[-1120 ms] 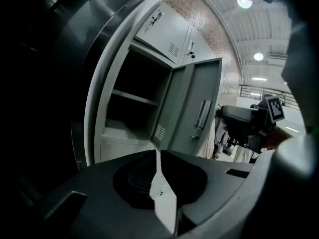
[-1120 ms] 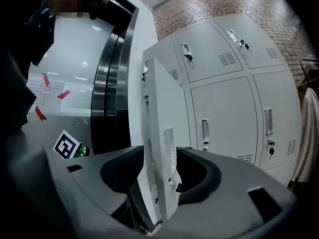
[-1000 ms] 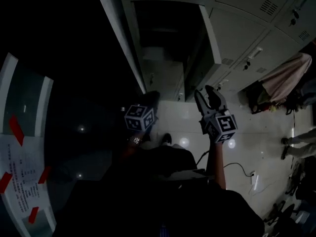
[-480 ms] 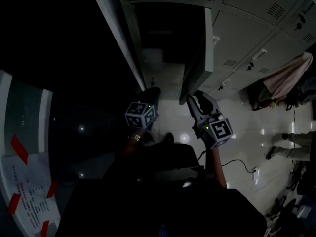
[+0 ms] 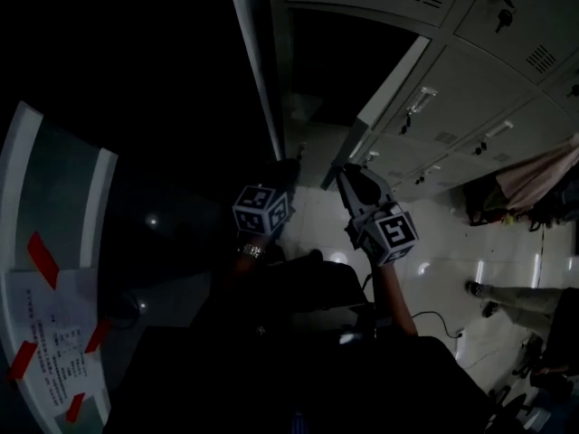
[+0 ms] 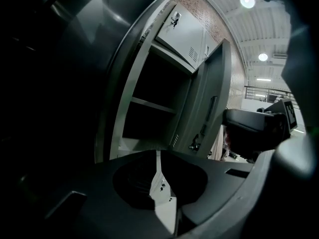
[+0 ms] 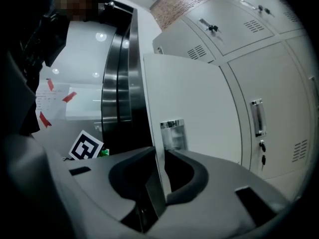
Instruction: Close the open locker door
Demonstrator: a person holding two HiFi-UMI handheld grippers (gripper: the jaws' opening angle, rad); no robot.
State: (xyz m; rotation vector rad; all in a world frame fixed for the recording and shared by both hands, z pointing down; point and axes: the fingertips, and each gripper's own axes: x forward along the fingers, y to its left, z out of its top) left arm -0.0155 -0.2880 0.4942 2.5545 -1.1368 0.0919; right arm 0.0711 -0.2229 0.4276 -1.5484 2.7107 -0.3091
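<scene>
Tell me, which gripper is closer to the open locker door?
Right. The right gripper has the edge of the locker door between its closing jaws; the left gripper is off to the door's left, facing the open compartment, not touching it.

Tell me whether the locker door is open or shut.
Open. The locker door stands swung out from its dark compartment, shelf visible inside. The right gripper has its jaws closing with the door's edge between them.

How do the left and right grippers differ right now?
The left gripper has its jaws together on nothing; the right gripper is closing its jaws with the open locker door's edge between them. The left gripper hangs clear of that door; the right gripper is at its edge. Both face that door.
</scene>
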